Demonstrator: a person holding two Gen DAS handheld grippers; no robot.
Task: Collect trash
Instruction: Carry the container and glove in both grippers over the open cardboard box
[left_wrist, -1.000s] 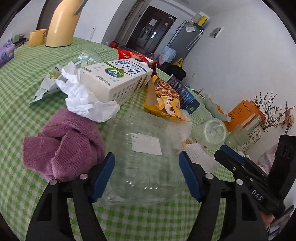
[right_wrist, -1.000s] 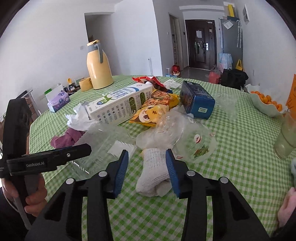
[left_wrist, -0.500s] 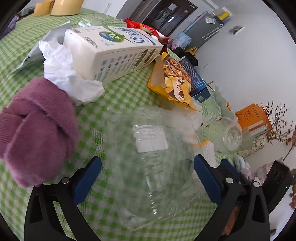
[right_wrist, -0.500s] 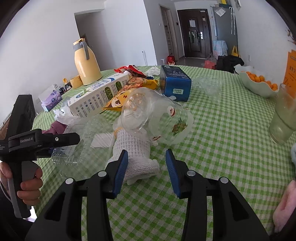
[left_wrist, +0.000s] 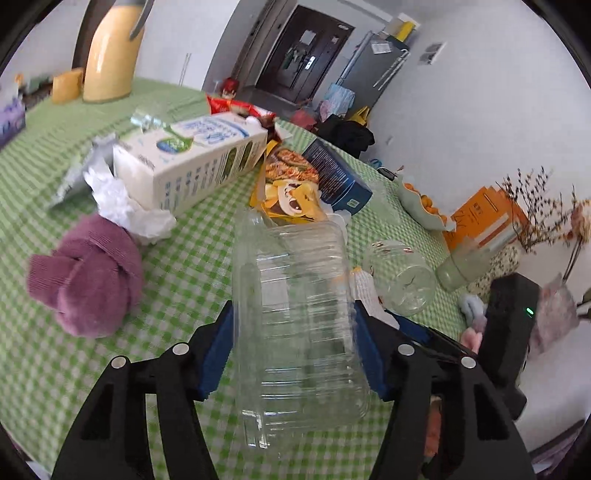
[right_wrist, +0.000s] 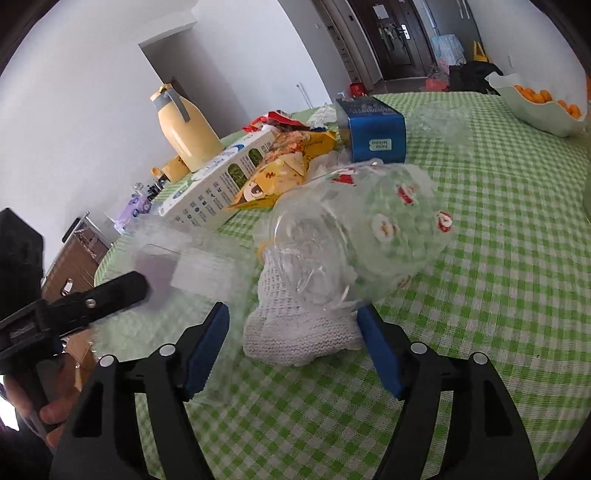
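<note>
So your left gripper (left_wrist: 291, 354) has its blue pads against both sides of the clear ribbed plastic bottle (left_wrist: 295, 317), jaws closing on it; the bottle is square-shouldered and thin-walled, neck pointing away, lifted off the green checked tablecloth (left_wrist: 177, 280). In the right wrist view the bottle is a blurred translucent shape beside the left gripper's black finger.

Your right gripper (right_wrist: 293, 343) is opening, pads clear of everything. Between them sits a white knitted cloth (right_wrist: 295, 332), soft and lumpy, flat on the cloth-covered table. Resting on its far end is a crinkled clear plastic cup (right_wrist: 362, 240) with small red-and-white printed faces, lying on its side, mouth toward you.

Other trash farther back: a white rectangular milk carton (left_wrist: 192, 158) on its side, crumpled white tissue (left_wrist: 125, 210) touching its near end, a glossy yellow snack bag (left_wrist: 291, 192) and a dark blue cardboard box (left_wrist: 336, 173) just beside it. A purple terry towel (left_wrist: 88, 277), knotted into a ball, sits left of the bottle. A smooth yellow thermos jug (left_wrist: 110, 55) stands upright at the far edge.
</note>
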